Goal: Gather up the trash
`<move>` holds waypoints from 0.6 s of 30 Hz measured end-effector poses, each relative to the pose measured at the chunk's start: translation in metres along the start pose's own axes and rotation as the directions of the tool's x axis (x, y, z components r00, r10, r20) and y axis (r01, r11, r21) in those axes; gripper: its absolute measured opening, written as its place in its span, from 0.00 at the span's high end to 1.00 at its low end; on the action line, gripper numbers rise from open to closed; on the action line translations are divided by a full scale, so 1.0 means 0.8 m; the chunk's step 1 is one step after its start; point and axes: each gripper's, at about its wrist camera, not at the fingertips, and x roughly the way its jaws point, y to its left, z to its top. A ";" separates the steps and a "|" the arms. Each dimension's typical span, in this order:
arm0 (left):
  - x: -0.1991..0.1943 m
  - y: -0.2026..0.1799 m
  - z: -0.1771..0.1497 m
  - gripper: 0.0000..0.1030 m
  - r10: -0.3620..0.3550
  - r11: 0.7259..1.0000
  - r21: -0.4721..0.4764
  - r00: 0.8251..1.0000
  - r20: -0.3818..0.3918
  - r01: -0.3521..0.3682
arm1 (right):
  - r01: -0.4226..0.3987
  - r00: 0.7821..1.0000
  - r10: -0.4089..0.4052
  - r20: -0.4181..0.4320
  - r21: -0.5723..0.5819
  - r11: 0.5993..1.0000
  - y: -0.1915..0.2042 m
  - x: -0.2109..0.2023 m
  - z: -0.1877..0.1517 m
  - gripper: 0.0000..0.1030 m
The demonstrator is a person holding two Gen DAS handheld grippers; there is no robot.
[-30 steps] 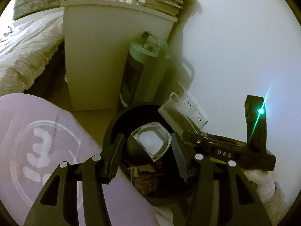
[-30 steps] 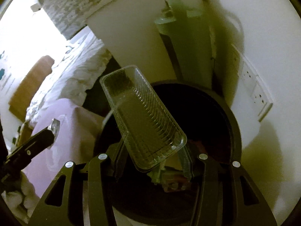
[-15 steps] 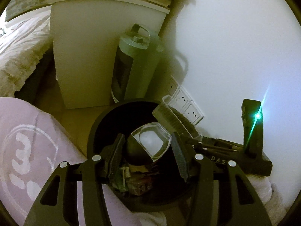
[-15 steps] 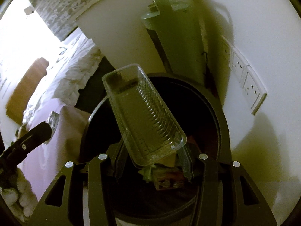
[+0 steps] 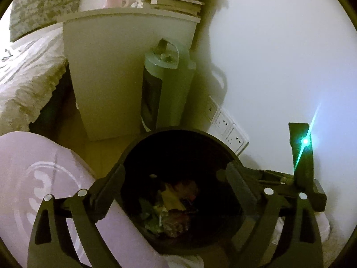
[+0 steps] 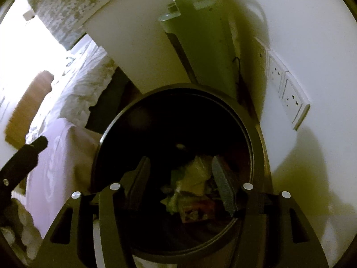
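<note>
Both grippers over the black bin (image 5: 156,143), pointing down into it. Left gripper (image 5: 176,183): jaws opening, spread wide, nothing between them. Right gripper (image 6: 180,178): jaws opening too, gap empty. Deep in the bin, a heap of trash (image 5: 169,207) — crumpled wrappers, yellow and reddish scraps, mostly lost in shadow, single pieces hard to tell apart. In the right wrist view the same heap (image 6: 191,189) partly masked by the fingers. Behind the bin, a green appliance (image 5: 165,93) against a white cabinet (image 5: 107,78) — top cut off in the right view. Wall sockets (image 6: 287,98) beside.
</note>
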 end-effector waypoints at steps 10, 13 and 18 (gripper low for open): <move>-0.075 0.023 -0.016 0.05 0.094 0.995 -0.046 0.991 0.093 -0.090 | -0.062 0.998 0.064 0.011 -0.113 0.992 0.076 -0.012 -0.010 0.43; -0.110 0.048 -0.033 0.05 0.158 0.984 -0.099 0.980 0.121 -0.147 | -0.100 0.995 0.103 0.008 -0.177 0.979 0.121 -0.013 -0.014 0.43; -0.168 0.098 -0.067 0.05 0.295 0.943 -0.198 0.947 0.129 -0.267 | -0.178 0.983 0.183 -0.009 -0.296 0.939 0.211 -0.012 -0.031 0.34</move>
